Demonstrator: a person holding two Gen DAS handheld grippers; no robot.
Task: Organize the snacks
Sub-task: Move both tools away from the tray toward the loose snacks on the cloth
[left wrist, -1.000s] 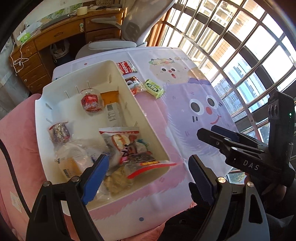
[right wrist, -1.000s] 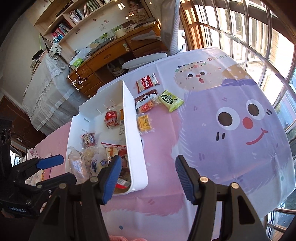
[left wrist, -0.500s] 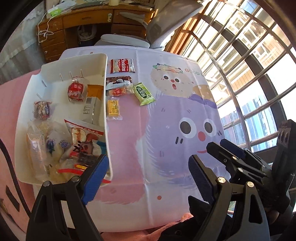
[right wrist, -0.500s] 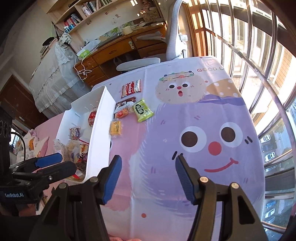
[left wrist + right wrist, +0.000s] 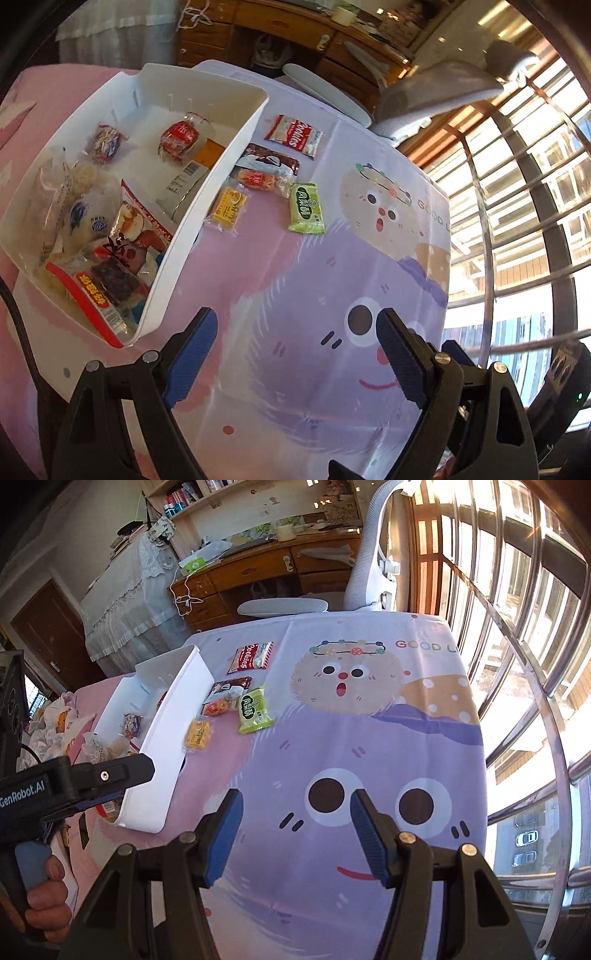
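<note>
Both claws released, nothing btwn jaws: left claw, right claw. Loose snacks, e.g. green packet, lie far-left by the white bin; left claw nearer, I judge.

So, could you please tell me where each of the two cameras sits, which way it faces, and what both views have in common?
Left wrist: rides the left gripper, looking steeply down past its open blue-padded fingers at the white plastic bin of snacks and the cartoon-printed tablecloth.
Right wrist: rides the right gripper, facing down the table toward the wooden desk; the person's hand gripping the other tool shows at lower left.
Shared: the bin, green snack packet, yellow packet and red cookies packet.
</note>
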